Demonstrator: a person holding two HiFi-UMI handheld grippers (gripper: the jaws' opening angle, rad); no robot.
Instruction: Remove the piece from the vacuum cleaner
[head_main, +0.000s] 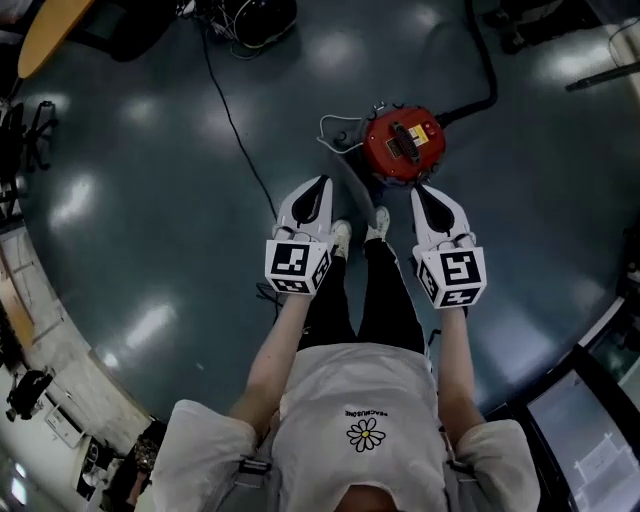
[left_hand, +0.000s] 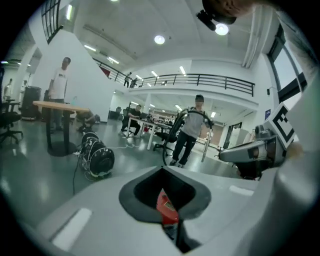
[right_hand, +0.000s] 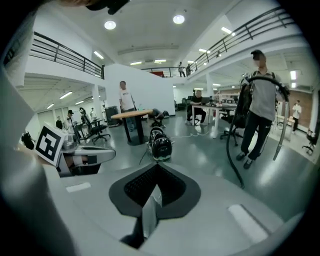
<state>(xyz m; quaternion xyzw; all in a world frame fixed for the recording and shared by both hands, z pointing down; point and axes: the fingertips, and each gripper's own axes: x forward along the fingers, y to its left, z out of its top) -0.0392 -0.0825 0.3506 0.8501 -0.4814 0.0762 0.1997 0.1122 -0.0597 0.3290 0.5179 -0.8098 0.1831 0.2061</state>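
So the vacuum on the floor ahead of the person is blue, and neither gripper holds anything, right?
No, the vacuum is red, as the head view shows. The rest stands: the left gripper and right gripper are both shut and hold nothing.

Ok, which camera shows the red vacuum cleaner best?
Head view: the whole red vacuum cleaner sits on the floor, unobstructed. The left gripper view shows only a red sliver past its jaws; the right gripper view, none.
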